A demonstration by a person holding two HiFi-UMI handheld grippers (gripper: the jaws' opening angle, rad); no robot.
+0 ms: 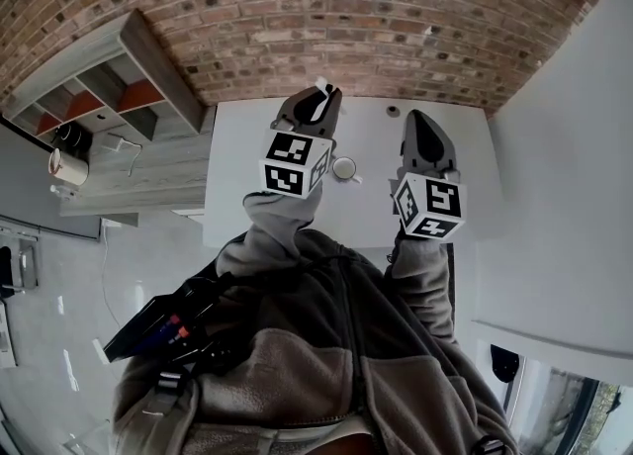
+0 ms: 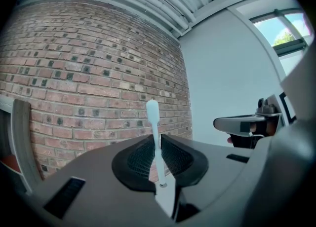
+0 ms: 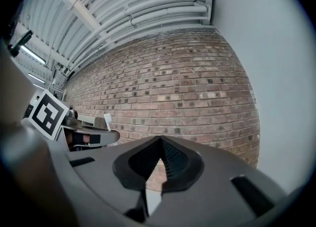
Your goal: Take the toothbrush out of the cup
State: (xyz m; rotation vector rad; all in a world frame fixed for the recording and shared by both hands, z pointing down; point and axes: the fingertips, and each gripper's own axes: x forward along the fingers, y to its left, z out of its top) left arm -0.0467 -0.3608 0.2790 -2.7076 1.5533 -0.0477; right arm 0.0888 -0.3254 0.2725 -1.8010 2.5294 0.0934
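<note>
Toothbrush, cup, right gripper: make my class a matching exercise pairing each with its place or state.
Things:
1. toothbrush
2. cup
3. right gripper

Places or states:
A. stands on the white table
B. jaws together, nothing between them
C. clamped in the left gripper

Pairs: 1-C; 2-A; 3-B

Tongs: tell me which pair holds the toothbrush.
The left tongs: a white toothbrush stands upright, clamped between their jaws, clear of the cup. The right tongs are closed on nothing.
</note>
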